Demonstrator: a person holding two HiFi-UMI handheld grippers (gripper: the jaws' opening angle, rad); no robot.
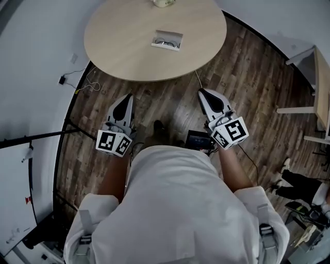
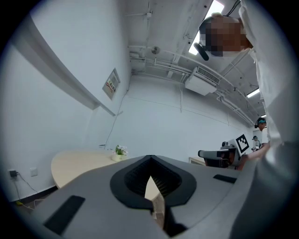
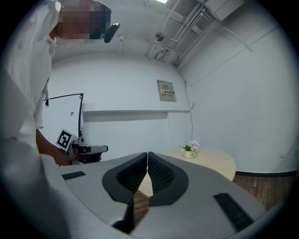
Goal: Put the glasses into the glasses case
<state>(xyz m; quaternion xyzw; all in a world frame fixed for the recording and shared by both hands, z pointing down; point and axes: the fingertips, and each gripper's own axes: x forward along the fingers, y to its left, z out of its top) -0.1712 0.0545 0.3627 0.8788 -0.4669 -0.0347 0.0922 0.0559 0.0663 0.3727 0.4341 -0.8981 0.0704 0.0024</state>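
Head view: round tabletop (image 1: 118,46) in the upper middle of the frame, person standing below it on a wood floor (image 1: 247,72). Pale glasses case (image 1: 167,39) sits near the tabletop's centre, with dark-rimmed glasses (image 1: 166,44) at it; too small to tell whether they lie inside or on top. Small flower pot (image 1: 164,2) at the far edge.

Left tool (image 1: 128,98) and right tool (image 1: 202,93) are held level at mid frame, well apart from the tabletop. Each tool's own view shows the jaws pressed together with nothing between them.

Risks, as judged:
- Closed jaws reaching the case would shove it across the smooth tabletop; they need opening first.
- Thin frames could slip or twist under a pinch.
- A cable (image 1: 198,78) trails from the tabletop edge to the floor near the feet; stepping in could snag it.
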